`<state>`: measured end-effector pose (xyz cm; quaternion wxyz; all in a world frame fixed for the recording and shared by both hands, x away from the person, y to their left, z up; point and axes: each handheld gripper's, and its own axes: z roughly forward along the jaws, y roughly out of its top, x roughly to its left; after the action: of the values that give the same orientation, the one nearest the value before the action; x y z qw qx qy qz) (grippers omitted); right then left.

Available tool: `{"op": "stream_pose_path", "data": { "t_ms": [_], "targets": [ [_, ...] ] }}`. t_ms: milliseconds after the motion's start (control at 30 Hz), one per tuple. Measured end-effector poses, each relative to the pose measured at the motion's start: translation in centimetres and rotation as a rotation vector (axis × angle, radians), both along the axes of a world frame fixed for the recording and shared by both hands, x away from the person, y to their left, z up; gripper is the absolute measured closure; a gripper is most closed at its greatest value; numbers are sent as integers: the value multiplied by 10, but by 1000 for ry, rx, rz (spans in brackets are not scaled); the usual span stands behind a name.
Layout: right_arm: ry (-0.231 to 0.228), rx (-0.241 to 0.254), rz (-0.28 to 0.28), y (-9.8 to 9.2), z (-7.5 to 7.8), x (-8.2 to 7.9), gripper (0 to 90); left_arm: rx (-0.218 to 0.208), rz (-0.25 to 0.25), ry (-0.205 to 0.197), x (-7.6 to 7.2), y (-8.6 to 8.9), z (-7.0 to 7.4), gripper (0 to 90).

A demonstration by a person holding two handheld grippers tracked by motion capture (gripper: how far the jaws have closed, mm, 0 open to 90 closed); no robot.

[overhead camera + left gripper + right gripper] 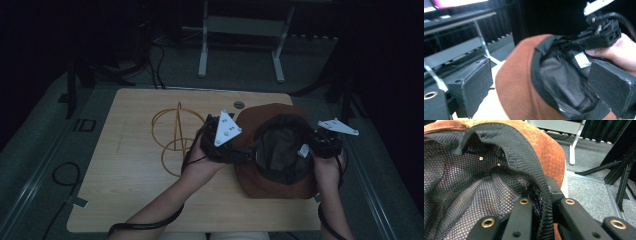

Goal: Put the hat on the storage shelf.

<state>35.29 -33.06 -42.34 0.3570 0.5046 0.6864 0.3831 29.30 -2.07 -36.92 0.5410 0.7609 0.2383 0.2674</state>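
A rust-brown hat (272, 182) lay upside down on the right half of the wooden table (135, 195), its black mesh lining (280, 145) facing up. The right gripper (320, 145) was clamped on the hat's black rim at the right side; in the right gripper view the jaws pinched that mesh band (531, 167) between them. The left gripper (227, 147) sat against the hat's left side, jaws parted wide, one black pad (472, 86) outside the crown and the other (614, 87) by the opening, not closing on anything. Left of the hat, touching nothing, stood a wire stand (175, 132) of golden rings.
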Motion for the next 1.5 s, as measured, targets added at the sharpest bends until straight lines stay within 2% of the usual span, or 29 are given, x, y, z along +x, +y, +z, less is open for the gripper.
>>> {"op": "stream_pose_path", "data": {
  "t_ms": [33, 133, 233, 267, 333, 433, 500, 533, 600, 700, 833, 900, 933, 967, 1000, 1067, 1100, 1200, 1267, 1333, 1500],
  "targets": [
    [-1, 1, 0, 0, 0, -1, 853, 12, 4, -3, 2, -5, -3, 65],
    [5, 5, -2, 1, -3, -2, 853, 10, 6, 23, 11, -17, -12, 65],
    [2, 6, -5, 2, -4, -5, 853, 33, 7, 41, 20, -26, -23, 64],
    [0, 9, -6, 2, -5, -7, 853, 36, 11, 58, 24, -29, -28, 64],
    [0, 16, -5, 2, -6, -9, 853, 43, 17, 85, 30, -35, -36, 64],
    [-7, 26, 2, 4, -5, -14, 853, 66, 38, 95, 39, -41, -48, 64],
    [-19, 27, 14, 5, -3, -18, 853, 66, 51, 120, 45, -44, -54, 65],
    [-19, 27, 14, 5, -3, -18, 853, 66, 51, 120, 45, -44, -54, 65],
    [-32, 32, 37, 10, -1, -24, 853, 78, 92, 134, 51, -48, -63, 65],
    [-37, 54, 74, 16, 1, -33, 853, 121, 150, 137, 55, -52, -73, 65],
    [-41, 89, 135, 24, 1, -44, 854, 182, 245, 183, 62, -54, -91, 100],
    [-37, 114, 171, 29, 1, -48, 854, 183, 264, 201, 65, -53, -100, 148],
    [-37, 114, 171, 29, 1, -48, 854, 183, 264, 201, 65, -53, -100, 155],
    [-37, 122, 183, 31, 1, -50, 854, 167, 263, 233, 69, -52, -109, 155],
    [-35, 142, 223, 36, 1, -53, 854, 162, 259, 244, 70, -50, -112, 226],
    [-40, 158, 242, 38, 1, -55, 854, 138, 239, 276, 72, -47, -115, 335],
    [-40, 158, 244, 39, 1, -55, 854, 136, 237, 279, 73, -47, -116, 404],
    [-36, 155, 248, 40, 1, -56, 853, 154, 237, 278, 73, -47, -114, 618],
    [-29, 146, 248, 42, -1, -56, 853, 175, 230, 276, 73, -48, -112, 798],
    [-25, 138, 238, 42, -3, -56, 853, 184, 236, 261, 73, -47, -110, 854],
    [-45, 103, 202, 42, -6, -60, 847, 187, 257, 214, 72, -44, -101, 868]
  ]
}}
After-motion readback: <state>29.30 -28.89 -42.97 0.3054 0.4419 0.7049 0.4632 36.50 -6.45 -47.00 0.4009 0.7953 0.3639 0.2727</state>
